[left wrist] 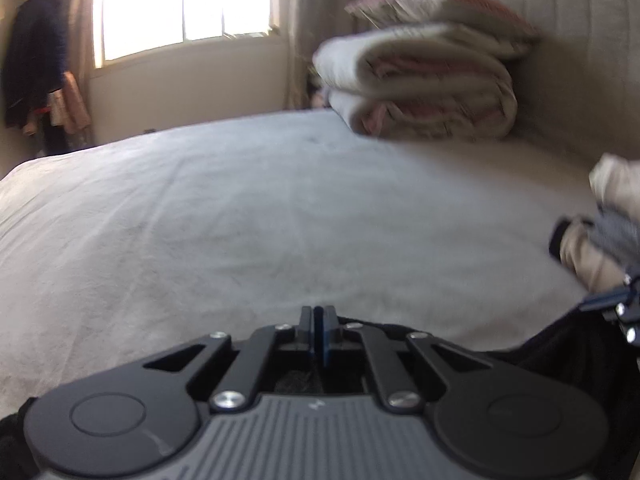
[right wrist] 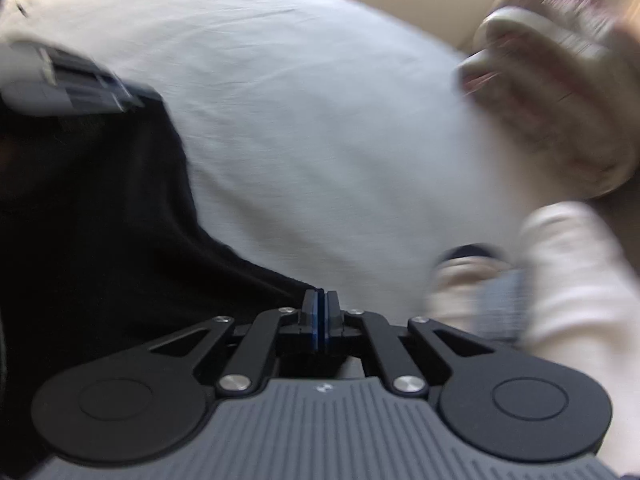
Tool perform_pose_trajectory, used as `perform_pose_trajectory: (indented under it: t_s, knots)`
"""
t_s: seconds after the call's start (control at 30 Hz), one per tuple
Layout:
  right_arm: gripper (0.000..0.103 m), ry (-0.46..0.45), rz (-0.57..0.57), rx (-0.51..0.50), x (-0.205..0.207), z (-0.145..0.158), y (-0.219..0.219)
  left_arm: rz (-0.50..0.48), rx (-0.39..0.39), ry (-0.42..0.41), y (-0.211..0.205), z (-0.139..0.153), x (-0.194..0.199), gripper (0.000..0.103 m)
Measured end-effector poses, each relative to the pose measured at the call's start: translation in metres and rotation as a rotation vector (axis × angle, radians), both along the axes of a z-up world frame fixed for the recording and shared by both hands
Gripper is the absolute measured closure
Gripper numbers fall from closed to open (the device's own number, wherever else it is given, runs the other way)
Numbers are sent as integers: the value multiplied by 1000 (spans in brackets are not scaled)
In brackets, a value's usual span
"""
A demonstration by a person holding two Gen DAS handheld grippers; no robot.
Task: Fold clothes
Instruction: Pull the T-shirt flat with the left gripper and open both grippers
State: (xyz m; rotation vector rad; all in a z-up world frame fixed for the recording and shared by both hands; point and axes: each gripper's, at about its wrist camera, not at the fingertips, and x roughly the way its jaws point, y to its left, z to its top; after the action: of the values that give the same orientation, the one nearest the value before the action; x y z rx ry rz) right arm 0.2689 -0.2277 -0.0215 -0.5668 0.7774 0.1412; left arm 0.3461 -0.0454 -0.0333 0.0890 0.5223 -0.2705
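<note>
the black garment point(right wrist: 100, 200) looks soft, light and floppy, best pinched at edges; left gripper point(left wrist: 319, 312) and right gripper point(right wrist: 320, 300) both closed tight, whether on its cloth unclear.

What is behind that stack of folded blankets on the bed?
Behind the folded blankets stands a padded grey headboard, with a curtain to its left. The headboard's lower part is covered by the stack.

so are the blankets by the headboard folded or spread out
Folded. The blankets sit stacked in thick rolled layers against the headboard, on the bed, rounded fold edges facing the camera.
</note>
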Motion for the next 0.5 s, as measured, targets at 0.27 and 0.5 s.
perform_pose_trajectory:
  t_s: [0.27, 0.5]
  knots:
    - [99, -56, 12, -186, -8, -39, 19, 29, 134, 42, -28, -32, 13, 99]
    - [67, -106, -33, -81, -16, -16, 10, 22, 158, 49, -29, -16, 0, 47]
